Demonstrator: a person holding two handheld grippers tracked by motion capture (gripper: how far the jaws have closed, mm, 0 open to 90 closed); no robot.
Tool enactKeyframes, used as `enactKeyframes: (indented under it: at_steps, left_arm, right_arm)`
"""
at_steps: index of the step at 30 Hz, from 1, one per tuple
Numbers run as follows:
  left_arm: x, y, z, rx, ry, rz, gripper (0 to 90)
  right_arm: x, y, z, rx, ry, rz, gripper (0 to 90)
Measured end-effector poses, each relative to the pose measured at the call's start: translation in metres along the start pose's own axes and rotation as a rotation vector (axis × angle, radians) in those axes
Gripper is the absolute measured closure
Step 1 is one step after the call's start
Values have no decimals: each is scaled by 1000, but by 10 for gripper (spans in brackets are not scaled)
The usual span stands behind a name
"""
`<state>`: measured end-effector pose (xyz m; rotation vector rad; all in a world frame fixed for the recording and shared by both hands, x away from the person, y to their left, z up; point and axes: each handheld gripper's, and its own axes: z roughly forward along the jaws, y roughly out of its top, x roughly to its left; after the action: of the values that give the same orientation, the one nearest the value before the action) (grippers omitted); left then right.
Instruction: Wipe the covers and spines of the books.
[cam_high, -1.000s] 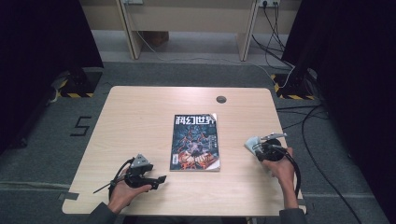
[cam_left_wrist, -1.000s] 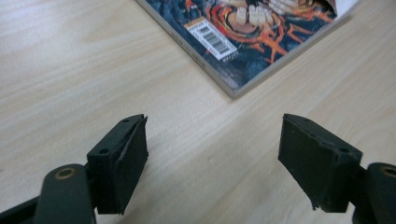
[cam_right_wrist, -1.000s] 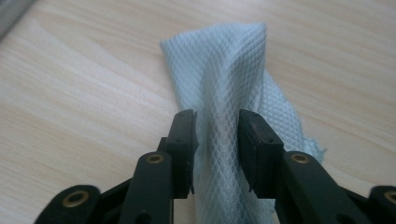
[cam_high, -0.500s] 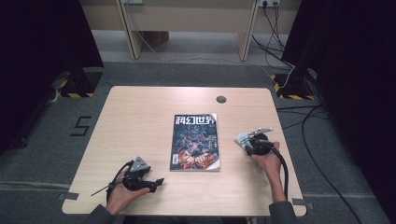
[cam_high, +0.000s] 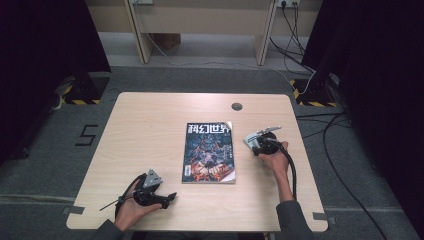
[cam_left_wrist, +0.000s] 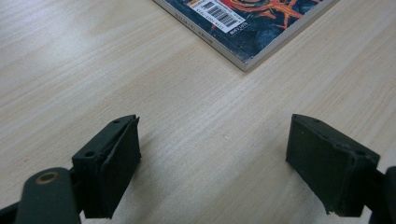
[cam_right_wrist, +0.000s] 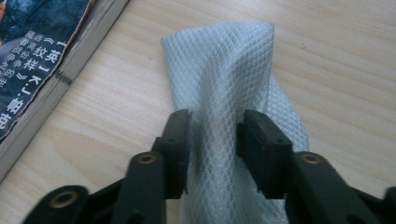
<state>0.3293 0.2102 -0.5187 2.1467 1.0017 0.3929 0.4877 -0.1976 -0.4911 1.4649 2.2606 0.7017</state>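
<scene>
High view: a magazine lay mid-table; the right gripper sat just beside its right edge.

Left gripper view: the left gripper stood wide open, empty, having just opened further.

Right gripper view: jaws, just widened, still flanked a white mesh cloth lying beside the magazine.

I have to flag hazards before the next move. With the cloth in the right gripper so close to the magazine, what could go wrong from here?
1. The right gripper pinches only a bunched fold of the white cloth; its jaws have just been opening, so the cloth might slip out.
2. The cloth lies right beside the magazine, whose worn edge could snag it or be pushed askew.
3. The left gripper sits open, apart from the magazine's corner, so nothing steadies it.
</scene>
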Motion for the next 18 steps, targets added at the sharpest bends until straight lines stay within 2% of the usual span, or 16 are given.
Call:
enactKeyframes:
  at_steps: [3, 6, 7, 10, 11, 14, 17, 18]
  left_arm:
    - [0, 0, 0, -2, 0, 0, 157]
    - [0, 0, 0, -3, -1, 0, 154]
    - [0, 0, 0, -3, -1, 1, 154]
    - [1, 0, 1, -5, -2, 1, 151]
    - [1, 0, 1, -5, -2, 1, 149]
    - [1, 0, 1, -5, -2, 2, 147]
    - [1, -1, 1, -6, -2, 1, 147]
    - [1, -1, 1, -7, -2, 1, 146]
  right_arm:
    - [1, 0, -2, -8, 2, 8, 564]
    - [4, -3, -10, -41, 5, 17, 449]
    - [4, -3, -10, -41, 5, 17, 449]
    - [12, -8, -23, -83, 26, 11, 371]
    - [12, -8, -23, -83, 26, 11, 371]
    - [20, -14, -38, -126, 37, 1, 333]
    - [24, -17, -45, -134, 37, -9, 316]
    - [27, -21, -53, -155, 44, -16, 308]
